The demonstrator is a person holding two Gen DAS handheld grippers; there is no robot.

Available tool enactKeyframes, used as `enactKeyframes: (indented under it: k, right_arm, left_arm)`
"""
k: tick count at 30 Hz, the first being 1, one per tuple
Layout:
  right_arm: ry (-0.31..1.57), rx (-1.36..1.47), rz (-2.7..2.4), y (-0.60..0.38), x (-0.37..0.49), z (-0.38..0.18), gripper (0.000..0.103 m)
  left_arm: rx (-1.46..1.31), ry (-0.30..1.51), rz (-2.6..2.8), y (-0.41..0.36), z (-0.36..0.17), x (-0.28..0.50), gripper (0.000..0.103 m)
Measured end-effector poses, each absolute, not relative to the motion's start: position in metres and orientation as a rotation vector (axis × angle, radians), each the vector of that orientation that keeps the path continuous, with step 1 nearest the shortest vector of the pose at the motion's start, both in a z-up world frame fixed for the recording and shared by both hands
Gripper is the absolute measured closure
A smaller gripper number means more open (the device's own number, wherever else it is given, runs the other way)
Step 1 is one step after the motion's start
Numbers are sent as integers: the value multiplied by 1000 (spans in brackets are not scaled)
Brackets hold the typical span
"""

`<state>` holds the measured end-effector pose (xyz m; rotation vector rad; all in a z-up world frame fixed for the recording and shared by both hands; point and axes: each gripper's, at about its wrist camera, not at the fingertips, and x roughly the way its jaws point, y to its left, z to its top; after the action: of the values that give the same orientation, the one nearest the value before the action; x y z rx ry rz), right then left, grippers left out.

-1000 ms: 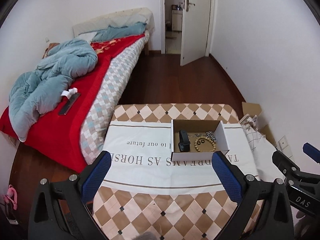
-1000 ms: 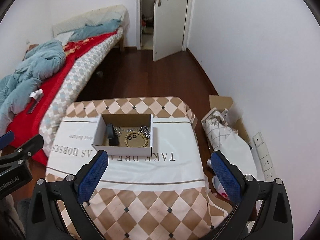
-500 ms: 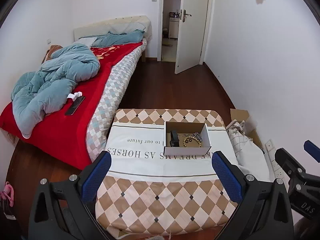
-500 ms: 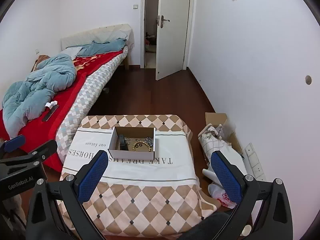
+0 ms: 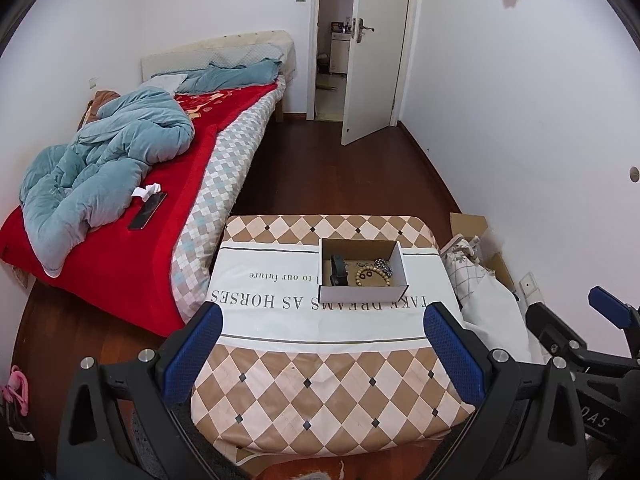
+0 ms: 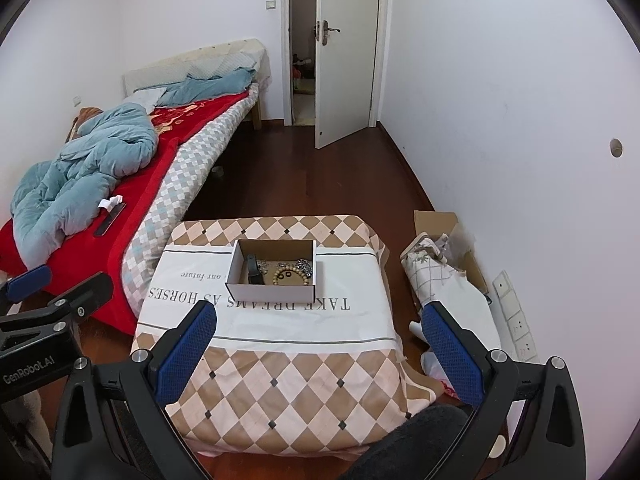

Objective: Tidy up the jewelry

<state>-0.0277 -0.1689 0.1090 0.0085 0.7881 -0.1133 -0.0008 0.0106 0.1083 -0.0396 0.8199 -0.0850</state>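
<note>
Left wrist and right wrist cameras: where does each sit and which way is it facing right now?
Left wrist: on the left gripper, high, facing the cloth-covered table and cardboard box; the right gripper shows at right.
Right wrist: on the right gripper, same direction, box left of centre; the left gripper shows at left.
Shared: bed, door, box.

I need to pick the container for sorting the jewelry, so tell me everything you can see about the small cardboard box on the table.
The small open-topped cardboard box is white outside and plain brown inside, rectangular with low upright walls and no lid in view. It sits flat on the white printed band of the checked tablecloth, just beyond the lettering. Inside lie a black watch-like band at the left, a tan beaded bracelet in the middle and a silvery chain piece at the right. Neither gripper touches it.
</note>
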Motion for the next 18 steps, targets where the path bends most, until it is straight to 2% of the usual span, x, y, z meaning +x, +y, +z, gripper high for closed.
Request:
enactKeyframes:
  k: [18]
  right_arm:
    - [828, 5, -174, -187, 64, 80, 0]
  left_arm:
    - [-26, 855, -41, 0, 87, 81, 1]
